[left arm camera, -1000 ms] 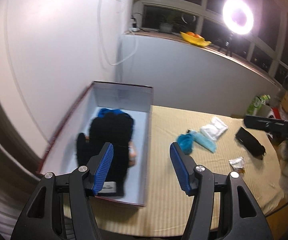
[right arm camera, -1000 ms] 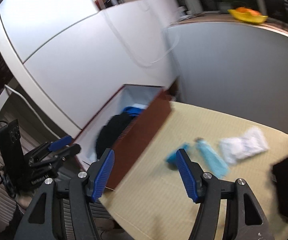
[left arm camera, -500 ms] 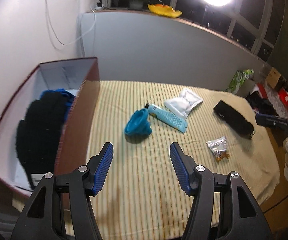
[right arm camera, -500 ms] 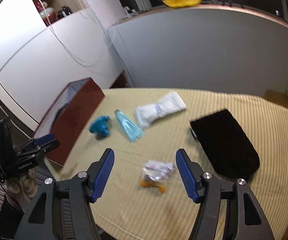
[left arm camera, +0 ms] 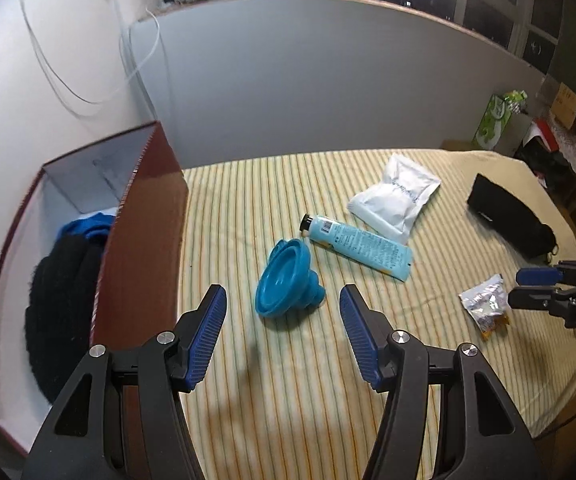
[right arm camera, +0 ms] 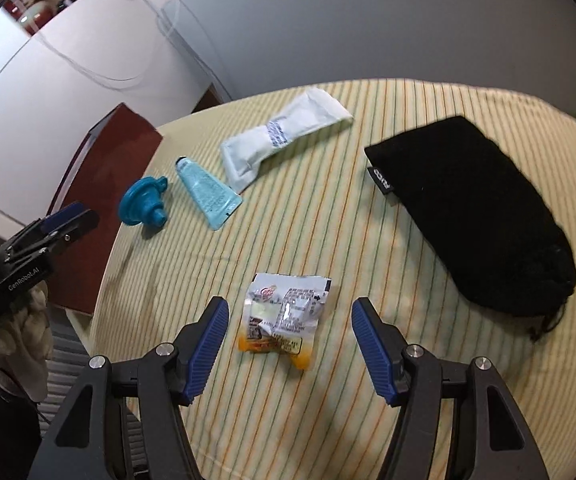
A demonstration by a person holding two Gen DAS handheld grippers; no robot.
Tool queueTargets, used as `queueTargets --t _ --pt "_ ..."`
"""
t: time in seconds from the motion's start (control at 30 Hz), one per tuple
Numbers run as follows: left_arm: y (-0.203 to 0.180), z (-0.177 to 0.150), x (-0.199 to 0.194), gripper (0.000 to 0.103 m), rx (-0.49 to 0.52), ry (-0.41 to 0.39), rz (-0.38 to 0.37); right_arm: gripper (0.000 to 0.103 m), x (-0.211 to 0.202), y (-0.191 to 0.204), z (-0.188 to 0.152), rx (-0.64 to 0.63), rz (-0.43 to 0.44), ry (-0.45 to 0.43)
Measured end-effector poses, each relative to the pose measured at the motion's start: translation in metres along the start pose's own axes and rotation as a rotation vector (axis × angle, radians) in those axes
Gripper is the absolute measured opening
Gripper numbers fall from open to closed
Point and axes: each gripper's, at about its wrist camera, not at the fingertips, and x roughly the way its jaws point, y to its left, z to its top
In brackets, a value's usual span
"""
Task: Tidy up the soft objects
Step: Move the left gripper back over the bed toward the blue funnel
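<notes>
Over the last second both claws have swung away from the box point(left arm camera: 144, 248) and dropped toward the striped tablecloth point(left arm camera: 272, 400), so the loose items now fill each view where a moment ago the box interior did. The left gripper point(left arm camera: 283, 332) hangs with its jaws apart and empty, lined up on the blue funnel point(left arm camera: 286, 282) lying just beyond its tips; the right gripper point(right arm camera: 288, 344) is likewise apart and empty, with the snack packet point(right arm camera: 284, 312) lying between and just ahead of its pads, not yet touched. This looks like the start of two fresh pick-ups, one per hand, with the box at the left edge of the table as the likely destination. By count, five things remain out on the cloth: one blue funnel, one pale blue tube point(left arm camera: 358, 242) just beside it, one white pouch point(left arm camera: 396, 196) touching the tube's far side, one black bag point(right arm camera: 476, 216) well apart at the right, and one snack packet. Inside the box at least two soft things already lie: one black woolly item point(left arm camera: 62, 308) and one blue cloth point(left arm camera: 86, 228) behind it. The task seems partly done.
</notes>
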Motion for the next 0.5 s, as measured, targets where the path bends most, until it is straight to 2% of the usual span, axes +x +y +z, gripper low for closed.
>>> queueTargets --t 0.13,0.5 --pt "-0.002 0.006 0.013 0.058 0.032 0.031 0.005 0.06 0.009 0.0 0.001 0.005 -0.038 0.023" --pt "0.0 0.021 0.045 0.058 0.044 0.109 0.008 0.06 0.029 0.018 0.006 -0.042 -0.107 0.073"
